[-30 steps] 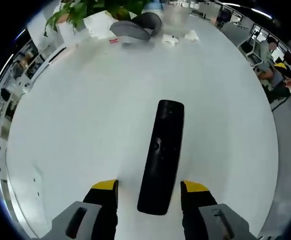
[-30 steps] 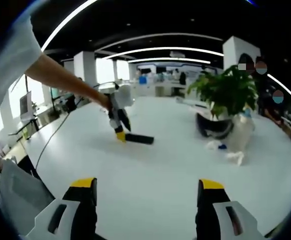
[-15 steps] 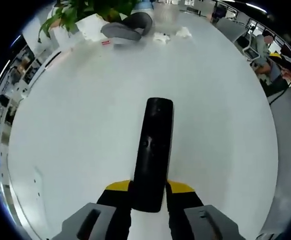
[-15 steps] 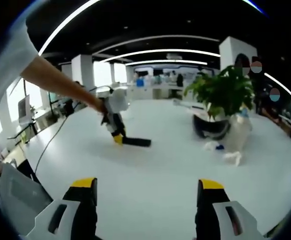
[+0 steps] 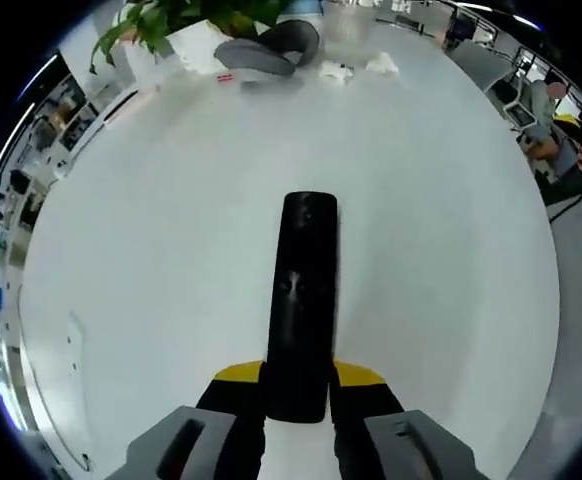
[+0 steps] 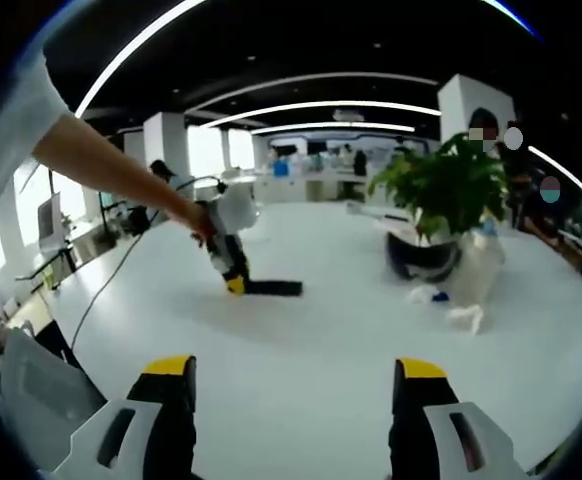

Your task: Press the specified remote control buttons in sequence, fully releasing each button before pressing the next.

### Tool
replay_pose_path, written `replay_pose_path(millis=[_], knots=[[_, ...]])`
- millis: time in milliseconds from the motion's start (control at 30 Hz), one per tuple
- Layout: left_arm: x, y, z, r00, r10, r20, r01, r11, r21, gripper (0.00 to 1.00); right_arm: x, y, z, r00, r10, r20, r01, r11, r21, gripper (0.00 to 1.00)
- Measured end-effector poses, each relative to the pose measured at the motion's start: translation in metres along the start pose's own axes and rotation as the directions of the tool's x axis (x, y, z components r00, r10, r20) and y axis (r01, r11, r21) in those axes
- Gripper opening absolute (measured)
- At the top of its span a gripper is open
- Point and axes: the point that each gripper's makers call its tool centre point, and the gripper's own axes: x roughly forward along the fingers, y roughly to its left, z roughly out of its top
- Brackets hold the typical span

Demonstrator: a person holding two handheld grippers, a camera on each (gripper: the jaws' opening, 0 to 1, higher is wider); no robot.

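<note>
Clamping the near end of the black remote (image 5: pixel 301 300), the left gripper (image 5: pixel 297 385) has its yellow-tipped jaws pinched on both long edges; the remote lies flat on the white table (image 5: pixel 131 260), running toward 12 o'clock in the left gripper view. Judging by looks: rigid plastic slab, light, smooth, likely to skate on the glossy top when a button is pressed, so holding the tail end and leaving the button face open seems right. Right gripper (image 6: pixel 289 385) hangs over bare table with jaws spread, holding nothing; from there the remote sits at about 11 o'clock, well apart. Further out at 1 o'clock: potted plant (image 6: pixel 441 190) in a dark bowl-shaped pot (image 6: pixel 423 258), contents otherwise unclear, crumpled white scraps (image 6: pixel 466 315) beside it.
</note>
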Motion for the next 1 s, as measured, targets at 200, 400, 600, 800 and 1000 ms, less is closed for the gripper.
replay_pose_path(millis=[200,400,600,800,1000], knots=[[-0.001,-0.005,-0.001,1.0,0.003,-0.016,-0.002,1.0,0.002,0.23,-0.001,0.001,0.001,1.0,0.007,0.008,-0.007,1.0,0.0,0.79],[-0.001,-0.01,-0.003,1.0,0.01,-0.008,-0.01,1.0,-0.015,0.23,-0.001,0.002,0.001,1.0,0.013,0.01,-0.013,1.0,0.002,0.78],[-0.002,-0.014,-0.004,1.0,0.01,0.003,-0.01,1.0,-0.028,0.23,-0.001,0.004,0.002,1.0,0.021,0.011,-0.021,1.0,-0.002,0.78],[-0.003,-0.019,-0.005,1.0,0.013,-0.004,-0.013,0.999,-0.033,0.23,-0.001,0.004,0.001,1.0,0.018,0.008,-0.018,1.0,-0.005,0.77],[-0.004,-0.027,-0.006,1.0,0.01,-0.003,-0.01,1.0,-0.022,0.23,-0.003,0.004,0.001,1.0,0.015,0.011,-0.015,1.0,-0.007,0.77]])
